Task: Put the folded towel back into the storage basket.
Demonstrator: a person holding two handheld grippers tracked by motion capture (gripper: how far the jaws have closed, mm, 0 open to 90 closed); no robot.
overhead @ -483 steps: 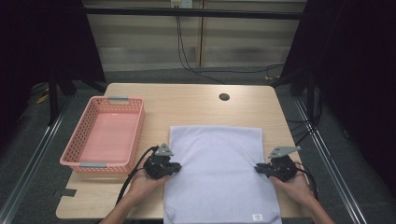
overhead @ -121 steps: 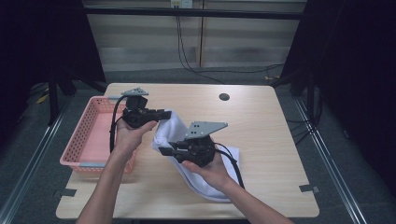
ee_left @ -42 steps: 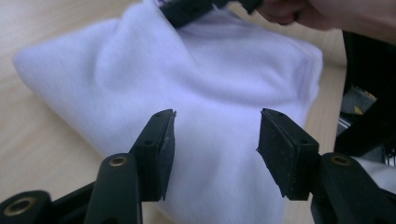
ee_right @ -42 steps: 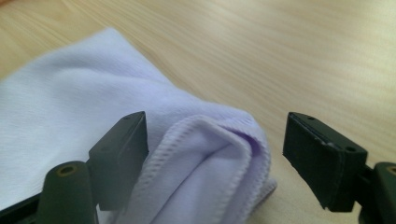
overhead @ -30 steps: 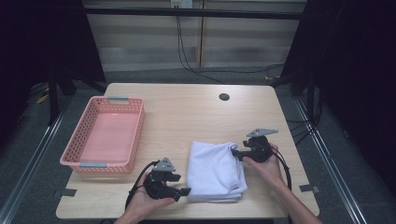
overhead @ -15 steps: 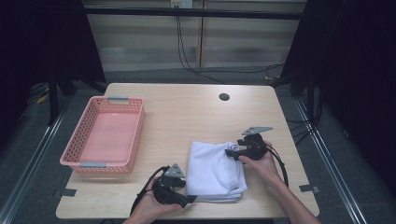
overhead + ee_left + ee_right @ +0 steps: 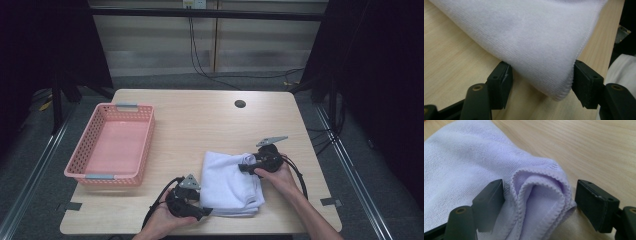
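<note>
Both grippers stood with jaws apart: the left gripper [image 7: 202, 212] straddled the towel's lower-left corner, the right gripper [image 7: 246, 167] its bunched upper-right corner. The table [image 7: 200, 115] carried the pink basket [image 7: 90, 150], empty, at centre left. The folded white towel [image 7: 227, 182] lay lower centre. Folding appeared largely complete; neither corner was clamped, and the towel was not yet in the basket.

The high view looked forward and down from above the person's side, taking in the whole table [image 7: 200, 125] from some way off. Each gripper view sat very close, low over the wood, facing along its own jaws. All three shared the folded towel [image 7: 227, 180] [image 7: 524, 37] [image 7: 461, 170].
</note>
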